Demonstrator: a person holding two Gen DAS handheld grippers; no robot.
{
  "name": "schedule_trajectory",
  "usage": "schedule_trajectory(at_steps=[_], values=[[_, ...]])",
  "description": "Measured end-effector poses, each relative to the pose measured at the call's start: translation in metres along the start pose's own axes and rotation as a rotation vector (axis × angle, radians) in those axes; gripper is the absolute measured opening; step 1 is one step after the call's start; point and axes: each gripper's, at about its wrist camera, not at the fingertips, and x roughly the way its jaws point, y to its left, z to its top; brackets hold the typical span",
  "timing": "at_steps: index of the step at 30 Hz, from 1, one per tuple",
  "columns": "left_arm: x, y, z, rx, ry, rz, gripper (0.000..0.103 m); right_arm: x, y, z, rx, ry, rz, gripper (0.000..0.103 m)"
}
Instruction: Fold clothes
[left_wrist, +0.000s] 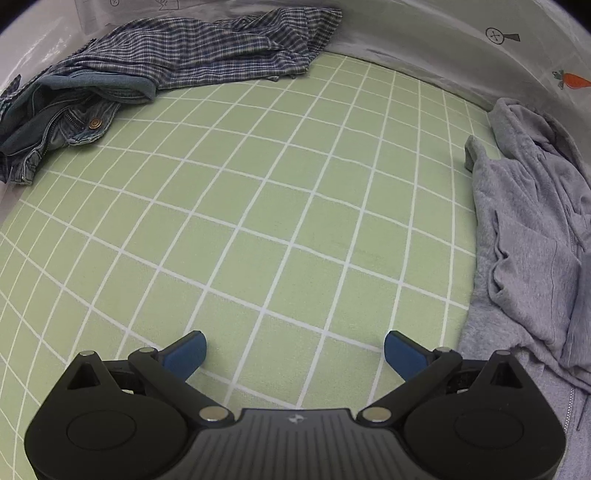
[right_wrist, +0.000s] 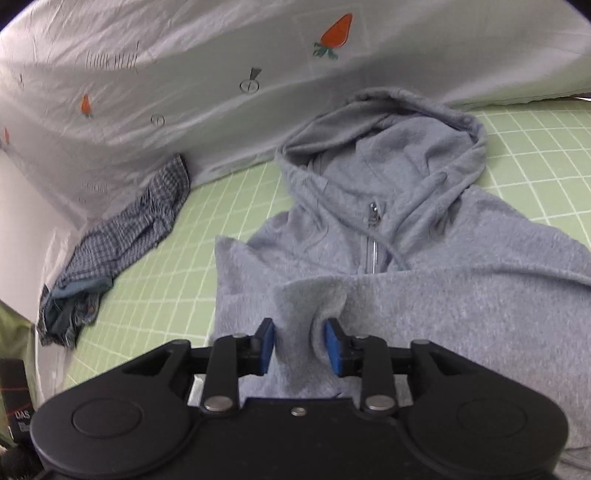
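Note:
A grey zip hoodie (right_wrist: 424, 236) lies front up on the green checked sheet (right_wrist: 177, 280), hood toward the far wall. My right gripper (right_wrist: 300, 345) is shut on a bunched fold of the hoodie's fabric near its lower front. In the left wrist view the hoodie (left_wrist: 524, 236) lies crumpled along the right edge. My left gripper (left_wrist: 294, 350) is open and empty above the bare green sheet (left_wrist: 258, 206), left of the hoodie.
A blue plaid shirt (left_wrist: 207, 51) and denim jeans (left_wrist: 55, 122) lie heaped at the far left; they also show in the right wrist view (right_wrist: 122, 243). A white sheet with carrot prints (right_wrist: 207, 92) hangs as a backdrop behind.

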Motion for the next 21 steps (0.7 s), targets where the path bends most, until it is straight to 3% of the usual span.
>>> schedule_trajectory(at_steps=[4,6,8,12,14,19,21], values=[[-0.004,-0.008,-0.003,0.011,-0.008,0.019,0.101,-0.027,-0.018,-0.009,0.041,-0.053,-0.079,0.088],[-0.008,-0.013,-0.004,0.022,-0.015,0.026,0.101,-0.043,-0.030,-0.015,0.064,-0.089,-0.143,0.092],[-0.015,-0.023,0.000,0.054,-0.037,0.020,0.101,-0.062,-0.045,-0.023,0.073,-0.137,-0.268,0.102],[-0.027,-0.050,0.008,0.114,-0.075,-0.007,0.101,-0.096,-0.079,-0.047,0.086,-0.187,-0.553,0.103],[-0.032,-0.066,0.012,0.140,-0.088,-0.030,0.101,-0.112,-0.100,-0.059,0.142,-0.181,-0.648,0.103],[-0.038,-0.107,0.015,0.225,-0.124,-0.084,0.101,-0.145,-0.147,-0.086,0.358,-0.206,-0.729,0.103],[-0.039,-0.118,0.015,0.249,-0.137,-0.099,0.099,-0.150,-0.158,-0.091,0.391,-0.206,-0.761,0.103]])
